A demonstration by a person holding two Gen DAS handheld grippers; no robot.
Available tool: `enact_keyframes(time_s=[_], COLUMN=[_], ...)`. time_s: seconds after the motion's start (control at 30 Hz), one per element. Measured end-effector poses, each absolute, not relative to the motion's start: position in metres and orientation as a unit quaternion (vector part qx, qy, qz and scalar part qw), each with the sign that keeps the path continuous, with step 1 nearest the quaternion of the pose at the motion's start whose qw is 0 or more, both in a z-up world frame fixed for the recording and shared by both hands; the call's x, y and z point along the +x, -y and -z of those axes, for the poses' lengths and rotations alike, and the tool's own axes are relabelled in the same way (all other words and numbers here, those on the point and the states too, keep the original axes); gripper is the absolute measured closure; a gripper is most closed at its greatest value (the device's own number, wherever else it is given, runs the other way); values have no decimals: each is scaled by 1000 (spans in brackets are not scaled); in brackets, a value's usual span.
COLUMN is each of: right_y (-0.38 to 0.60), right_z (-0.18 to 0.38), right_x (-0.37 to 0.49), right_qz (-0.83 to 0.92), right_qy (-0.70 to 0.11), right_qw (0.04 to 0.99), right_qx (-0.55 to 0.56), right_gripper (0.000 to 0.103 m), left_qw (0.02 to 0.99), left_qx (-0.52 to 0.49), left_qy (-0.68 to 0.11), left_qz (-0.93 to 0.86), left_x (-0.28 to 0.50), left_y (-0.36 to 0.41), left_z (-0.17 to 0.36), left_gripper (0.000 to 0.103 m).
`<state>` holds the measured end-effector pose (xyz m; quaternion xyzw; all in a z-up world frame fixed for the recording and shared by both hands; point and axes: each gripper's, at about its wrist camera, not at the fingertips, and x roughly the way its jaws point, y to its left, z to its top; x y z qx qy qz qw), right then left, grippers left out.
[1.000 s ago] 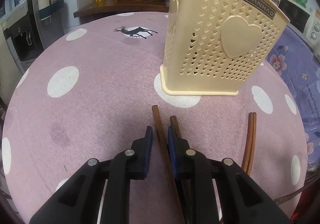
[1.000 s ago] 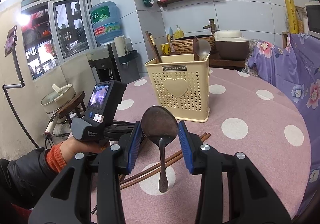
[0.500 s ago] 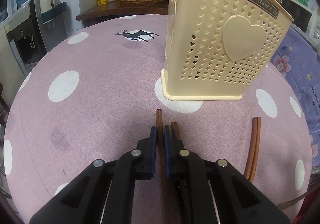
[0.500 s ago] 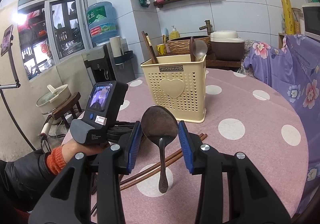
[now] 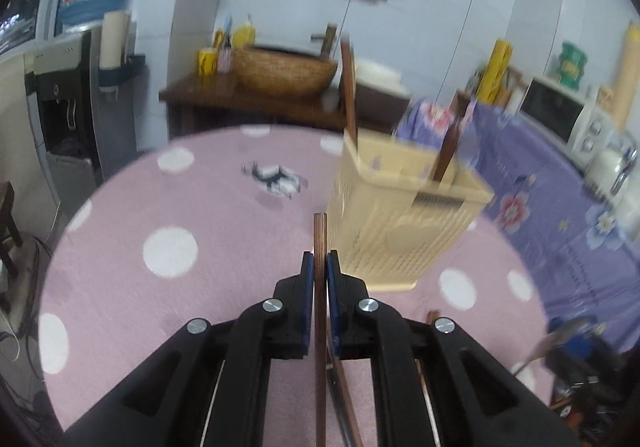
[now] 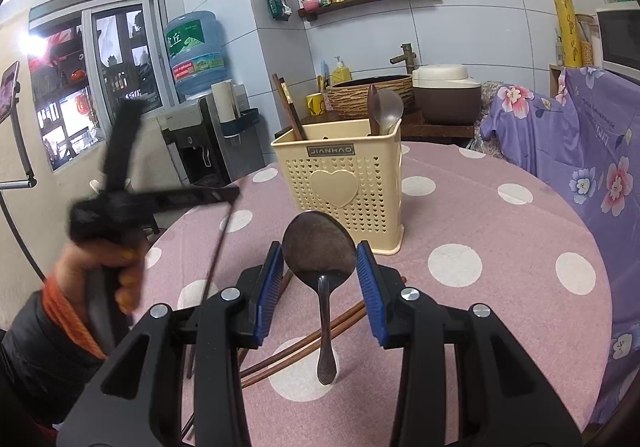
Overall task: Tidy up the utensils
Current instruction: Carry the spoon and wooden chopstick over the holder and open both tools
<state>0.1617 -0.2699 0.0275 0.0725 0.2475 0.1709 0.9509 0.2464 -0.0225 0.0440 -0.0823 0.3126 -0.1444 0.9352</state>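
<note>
The left gripper (image 5: 320, 267) clamps one chopstick (image 5: 320, 243); only the right view shows it airborne. The right gripper (image 6: 320, 267) grips a spoon (image 6: 319, 247) by its bowl, with the cream holder (image 6: 340, 187) ahead and loose chopsticks (image 6: 320, 335) beneath.

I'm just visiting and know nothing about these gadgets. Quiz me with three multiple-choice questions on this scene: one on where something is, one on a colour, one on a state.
1. Where is the spoon that the right gripper holds?
A. in the holder
B. bowl between the blue pads, handle hanging down
C. flat on the table

2. What colour is the utensil holder?
A. cream
B. green
C. black

3. How do the left gripper's jaws stand?
A. wide open, nothing between them
B. shut on a brown chopstick
C. shut on a spoon

Answers:
1 B, the right wrist view shows the bowl pinched and the handle dangling.
2 A, both views show pale cream plastic.
3 B, the left wrist view shows the pads pressed against the chopstick.
</note>
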Motion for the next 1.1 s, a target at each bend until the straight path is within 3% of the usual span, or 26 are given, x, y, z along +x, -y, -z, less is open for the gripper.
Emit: enact_keyframes(time_s=[0.17, 0.63, 1.1], right_y=[268, 270, 265], right_z=[-30, -45, -172], right_x=[164, 172, 261], right_qz=[-171, -183, -113], right_qy=[-248, -244, -136], right_qw=[951, 949, 982], right_qx=[74, 86, 62], right_gripper=[65, 65, 65], left_qw=[953, 952, 973], left_qx=[-86, -97, -106], left_qy=[-256, -249, -114], left_qz=[139, 150, 172], left_x=[234, 231, 258], left_y=[3, -8, 30], left_z=[-85, -99, -242], left_gripper=[95, 95, 95])
